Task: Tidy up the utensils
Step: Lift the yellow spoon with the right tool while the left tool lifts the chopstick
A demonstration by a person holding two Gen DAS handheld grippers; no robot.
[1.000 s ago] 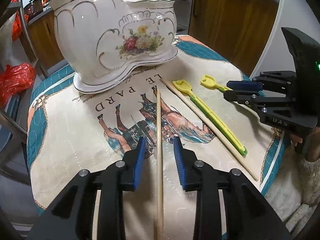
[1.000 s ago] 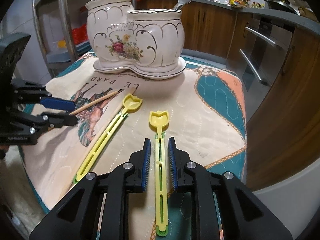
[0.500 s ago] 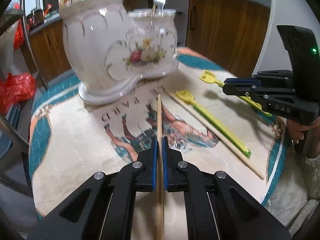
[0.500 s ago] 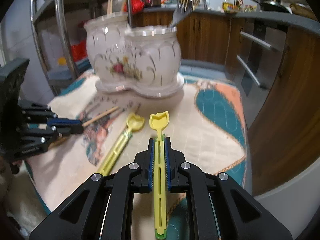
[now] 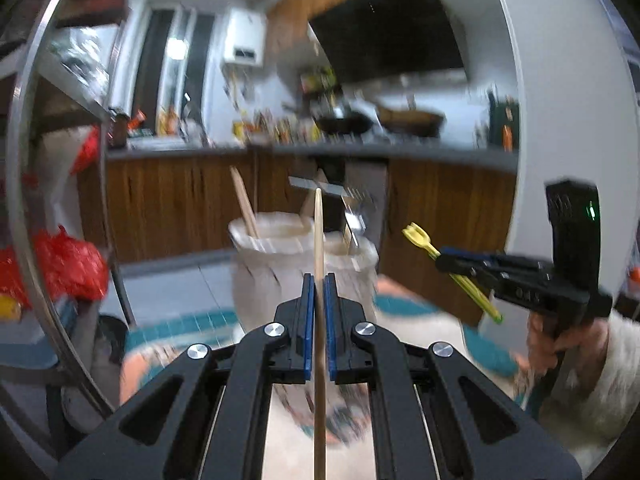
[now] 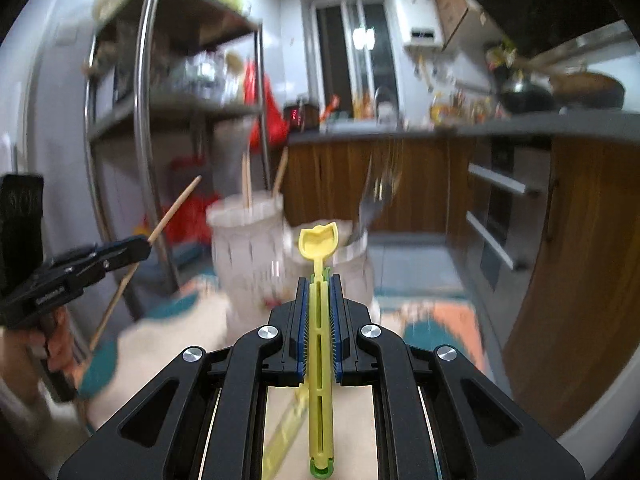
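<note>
2 utensils clamped: chopstick (image 5: 319,240) between left fingers (image 5: 308,320), yellow spoon (image 6: 319,280) between right fingers (image 6: 335,320)

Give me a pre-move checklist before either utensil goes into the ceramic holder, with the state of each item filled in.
1. Left gripper shut on the wooden chopstick: ok.
2. Right gripper shut on the yellow utensil: ok.
3. Both utensils lifted off the cloth: ok.
4. Ceramic holder in view ahead of both grippers: ok, though blurred.
5. Room in the compartments: cannot tell; chopsticks already stand in one, a fork in the other.
6. The two grippers apart from each other: ok in both views.
</note>
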